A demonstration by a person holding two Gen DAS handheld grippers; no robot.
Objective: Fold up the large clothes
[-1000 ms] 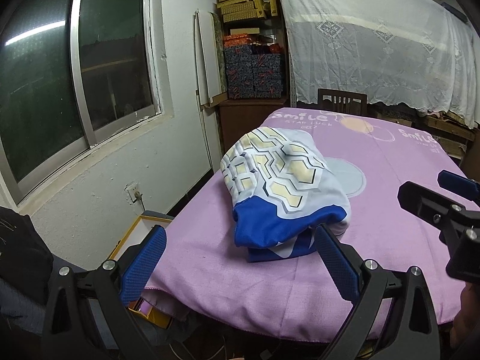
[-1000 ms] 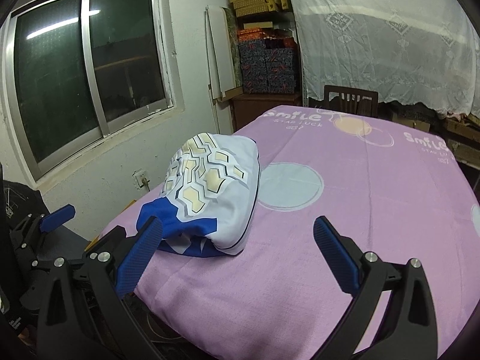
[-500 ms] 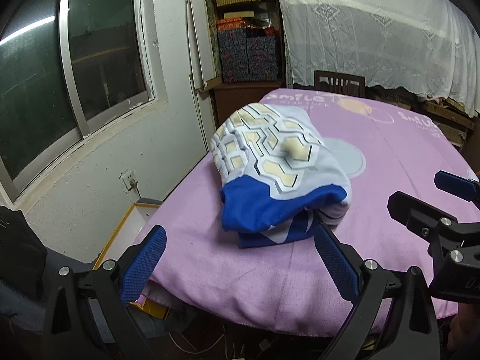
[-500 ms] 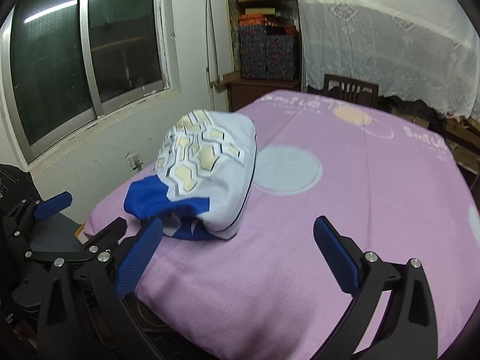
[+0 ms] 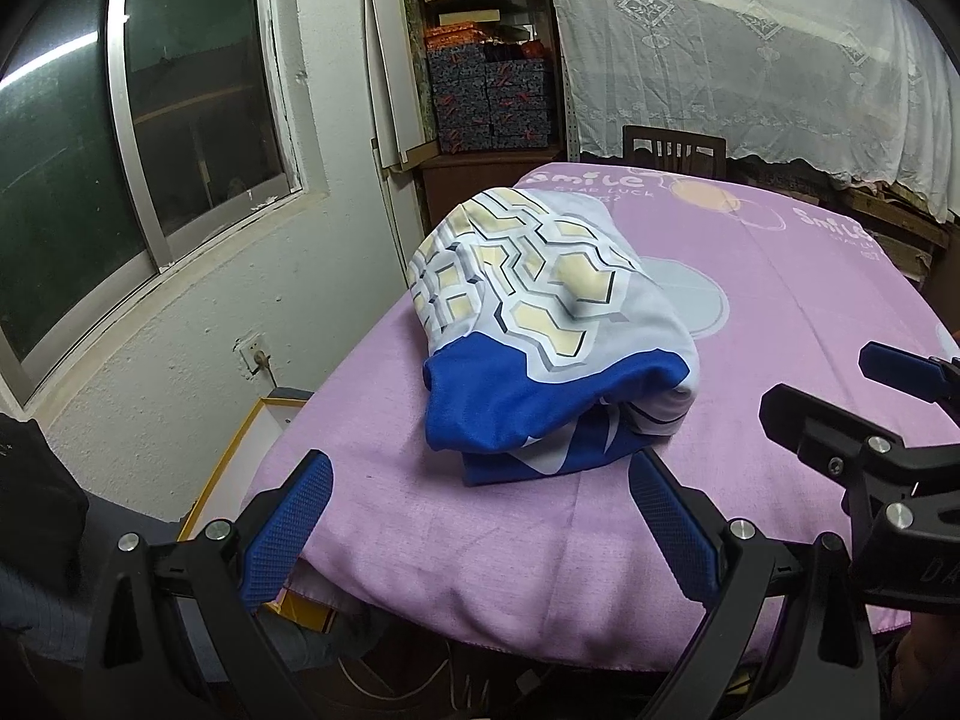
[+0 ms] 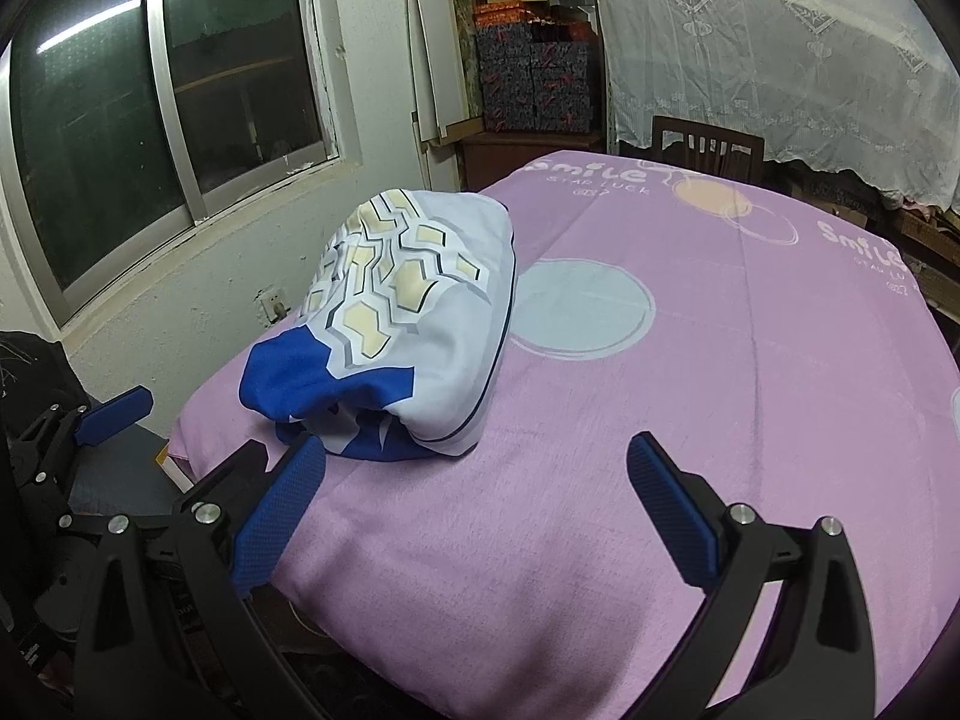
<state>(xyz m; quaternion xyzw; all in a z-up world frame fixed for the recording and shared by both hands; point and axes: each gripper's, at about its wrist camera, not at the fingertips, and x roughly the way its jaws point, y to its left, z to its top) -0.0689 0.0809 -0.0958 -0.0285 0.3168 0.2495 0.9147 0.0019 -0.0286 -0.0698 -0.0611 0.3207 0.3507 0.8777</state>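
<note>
A folded garment [image 5: 540,324], pale grey with yellow hexagon shapes and a blue band, lies bundled near the left front corner of the purple-covered table [image 5: 780,312]. In the right wrist view the same garment [image 6: 414,330] sits left of centre. My left gripper [image 5: 480,534] hovers open just in front of the bundle, with nothing between its blue pads. My right gripper [image 6: 474,510] is open too, over the table's front edge, to the right of the garment. In the left wrist view the right gripper's fingers [image 5: 840,438] show at the right edge.
A window [image 5: 120,138] and white wall run along the left. A yellow-edged box [image 5: 240,462] sits on the floor beside the table. Shelves with boxes [image 5: 492,96], a chair [image 5: 672,150] and a lace curtain [image 5: 750,48] stand behind the purple table [image 6: 720,360].
Both grippers have moved forward and slightly higher toward the garment, which now looks larger and closer. The garment has not moved, and both grippers stay open.
</note>
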